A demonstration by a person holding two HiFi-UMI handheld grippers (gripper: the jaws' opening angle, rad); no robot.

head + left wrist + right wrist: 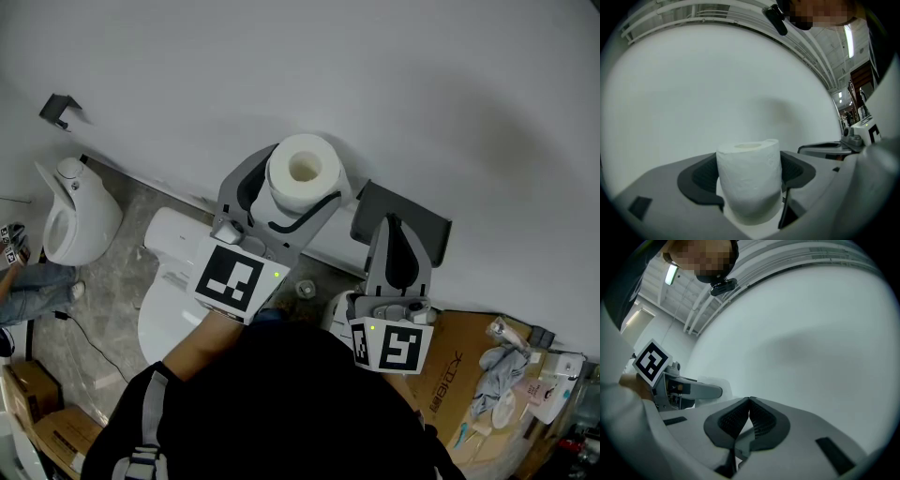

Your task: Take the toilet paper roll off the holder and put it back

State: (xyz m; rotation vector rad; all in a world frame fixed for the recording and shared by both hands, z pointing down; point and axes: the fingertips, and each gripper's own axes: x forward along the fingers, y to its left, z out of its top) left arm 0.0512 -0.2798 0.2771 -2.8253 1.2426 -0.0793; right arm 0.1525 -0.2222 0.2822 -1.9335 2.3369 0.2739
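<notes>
In the head view my left gripper is shut on a white toilet paper roll, which stands upright between the dark pads close to the white wall. The left gripper view shows the same roll filling the gap of that gripper, a pad against each side. To its right, my right gripper lies over the dark grey holder on the wall. Seen in its own view, the right gripper has its tips touching and nothing between them. The holder's bar is hidden.
A white toilet stands under my left arm, and a second white bowl sits further left below another wall holder. A cardboard box with clutter is at the right. A person's jeans leg is at the left edge.
</notes>
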